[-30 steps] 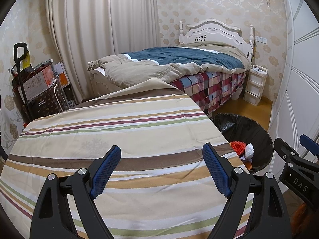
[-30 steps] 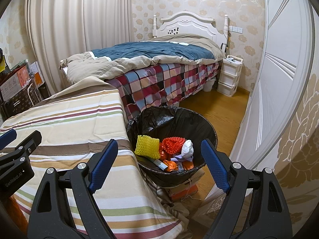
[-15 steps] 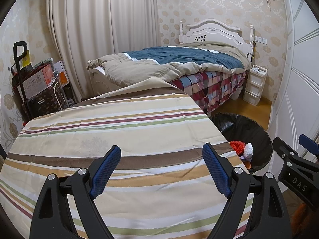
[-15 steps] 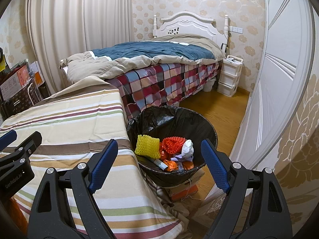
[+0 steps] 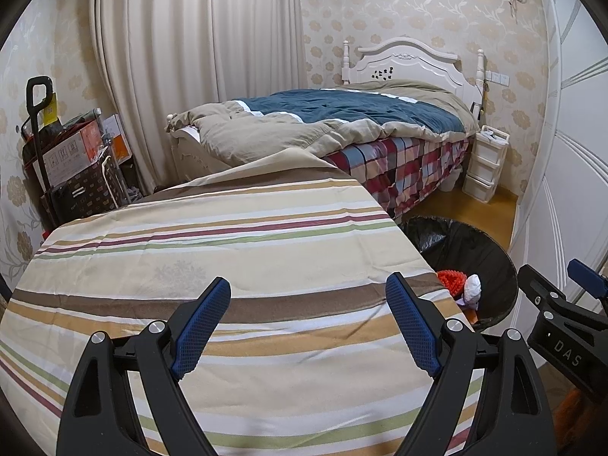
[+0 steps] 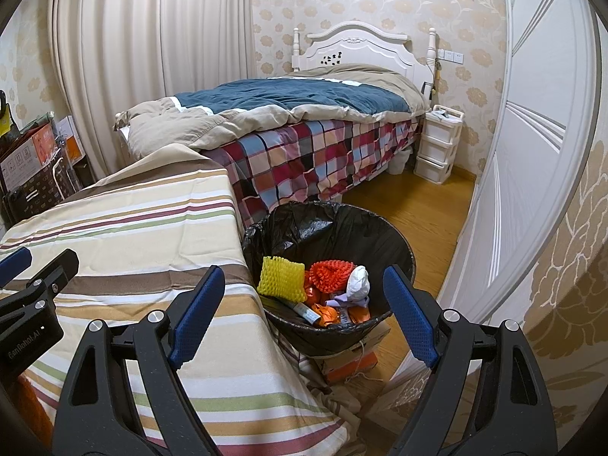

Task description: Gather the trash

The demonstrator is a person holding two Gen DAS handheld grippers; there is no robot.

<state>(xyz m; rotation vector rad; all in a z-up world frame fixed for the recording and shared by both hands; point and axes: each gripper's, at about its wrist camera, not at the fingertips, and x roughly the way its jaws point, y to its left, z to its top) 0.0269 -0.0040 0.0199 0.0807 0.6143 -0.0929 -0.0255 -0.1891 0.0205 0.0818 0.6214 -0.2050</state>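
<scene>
A round bin with a black liner (image 6: 326, 224) stands on the floor at the table's right corner. Inside lie a yellow foam net (image 6: 282, 279), a red foam net (image 6: 330, 273), a white crumpled wad (image 6: 359, 283) and orange wrappers (image 6: 326, 313). My right gripper (image 6: 304, 298) hovers open above the bin's near rim, nothing between its blue pads. Over the striped tablecloth (image 5: 212, 250) my left gripper (image 5: 309, 313) is open too and holds nothing. The left wrist view catches the bin (image 5: 475, 250) at right, with the red net (image 5: 450, 279) and white wad (image 5: 472, 288) showing.
A bed (image 6: 304, 114) with a blue and tan quilt and checked sheet lies beyond the table. White drawers (image 6: 437, 144) stand by the headboard. A white wardrobe (image 6: 532, 152) lines the right side. Boxes and a trolley (image 5: 68, 159) crowd the left wall. A carton (image 6: 345, 361) sits under the bin.
</scene>
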